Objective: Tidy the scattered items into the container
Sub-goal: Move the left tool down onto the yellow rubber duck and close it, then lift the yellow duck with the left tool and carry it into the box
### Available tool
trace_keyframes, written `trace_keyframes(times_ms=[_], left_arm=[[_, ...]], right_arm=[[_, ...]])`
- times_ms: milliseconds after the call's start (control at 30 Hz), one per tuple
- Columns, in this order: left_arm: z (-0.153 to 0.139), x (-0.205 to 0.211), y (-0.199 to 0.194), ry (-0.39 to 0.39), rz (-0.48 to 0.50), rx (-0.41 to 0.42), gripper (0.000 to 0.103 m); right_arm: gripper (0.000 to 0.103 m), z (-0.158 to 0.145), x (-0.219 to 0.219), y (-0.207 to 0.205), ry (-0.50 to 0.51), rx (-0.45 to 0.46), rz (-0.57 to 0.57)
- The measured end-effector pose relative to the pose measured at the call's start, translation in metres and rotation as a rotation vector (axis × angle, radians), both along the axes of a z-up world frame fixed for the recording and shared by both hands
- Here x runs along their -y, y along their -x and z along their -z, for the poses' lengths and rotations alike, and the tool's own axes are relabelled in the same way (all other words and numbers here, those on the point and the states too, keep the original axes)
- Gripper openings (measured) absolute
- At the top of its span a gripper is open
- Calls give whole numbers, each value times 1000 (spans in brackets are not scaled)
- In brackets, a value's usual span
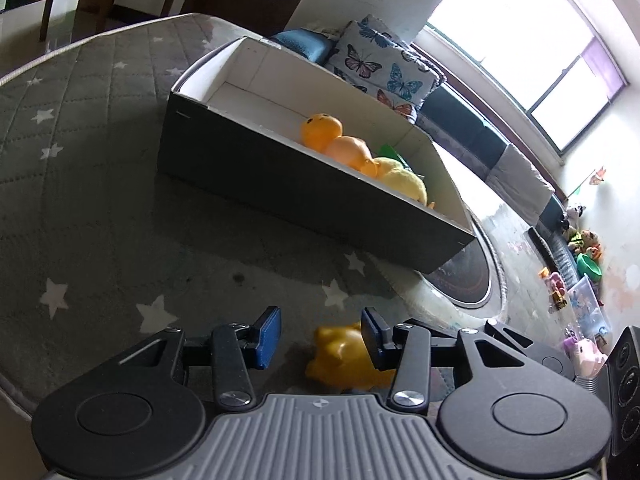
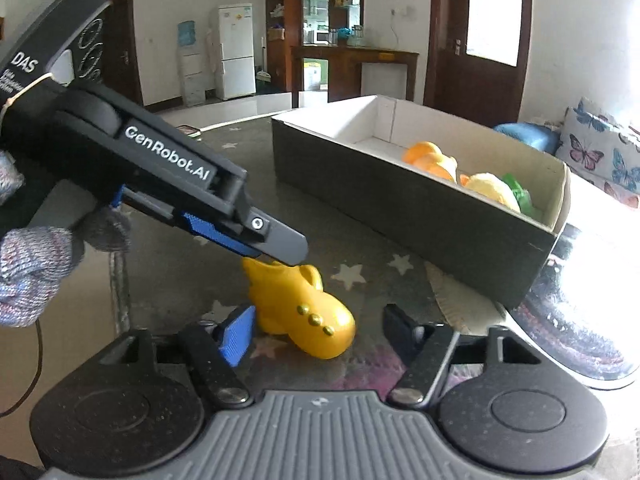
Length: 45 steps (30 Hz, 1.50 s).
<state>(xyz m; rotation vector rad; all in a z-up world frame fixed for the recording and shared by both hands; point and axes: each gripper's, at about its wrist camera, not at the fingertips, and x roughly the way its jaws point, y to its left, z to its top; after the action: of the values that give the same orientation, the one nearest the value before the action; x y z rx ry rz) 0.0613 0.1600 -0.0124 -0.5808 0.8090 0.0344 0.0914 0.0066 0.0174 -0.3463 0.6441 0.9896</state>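
Note:
A yellow plastic toy (image 2: pixel 304 308) with three gold studs lies on the grey star-patterned mat (image 1: pixel 100 208). My right gripper (image 2: pixel 316 332) stands open around its front end, the right finger well clear of it. My left gripper (image 1: pixel 320 338) comes in from the left in the right wrist view and straddles the toy's tail (image 1: pixel 344 356). It is open: one blue pad (image 1: pixel 372 340) is at the toy, the other (image 1: pixel 268 336) stands apart. Just beyond sits the dark box (image 1: pixel 280 184) with a white inside. It holds orange toys (image 1: pixel 324 130), a yellow plush (image 1: pixel 404 184) and something green.
A butterfly cushion (image 1: pixel 384 68) and a blue cushion lie behind the box. A round rimmed object (image 2: pixel 580 340) sits past the box's right corner. More toys (image 1: pixel 580 248) line the far wall. The mat's edge (image 1: pixel 16 396) drops off at the near left. A gloved hand (image 2: pixel 36 264) holds the left gripper.

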Motion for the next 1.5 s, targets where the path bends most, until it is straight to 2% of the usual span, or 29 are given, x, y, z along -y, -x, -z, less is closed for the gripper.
trace_keyframes(times_ms=[300, 433, 533, 733, 1033, 1200, 1367, 1500], left_arm=[[1, 1, 6, 40, 0, 5, 44], [4, 7, 8, 57, 6, 19, 43], [6, 9, 8, 68, 3, 40, 39], [1, 10, 7, 26, 25, 71, 29], [-16, 9, 3, 17, 45, 135, 27], [-41, 4, -3, 2, 42, 212, 27], [-67, -5, -24, -37, 31, 294, 27], [-74, -17, -49, -47, 20, 318, 27]], right_arm=[[59, 1, 0, 3, 9, 9, -23], [52, 0, -1, 6, 13, 21, -34], [51, 0, -1, 8, 21, 35, -33], [46, -2, 0, 7, 23, 36, -28], [42, -18, 6, 4, -11, 66, 5], [42, -43, 5, -1, -56, 133, 21], [42, -66, -7, -23, -96, 191, 43], [42, -77, -20, -48, -108, 211, 57]])
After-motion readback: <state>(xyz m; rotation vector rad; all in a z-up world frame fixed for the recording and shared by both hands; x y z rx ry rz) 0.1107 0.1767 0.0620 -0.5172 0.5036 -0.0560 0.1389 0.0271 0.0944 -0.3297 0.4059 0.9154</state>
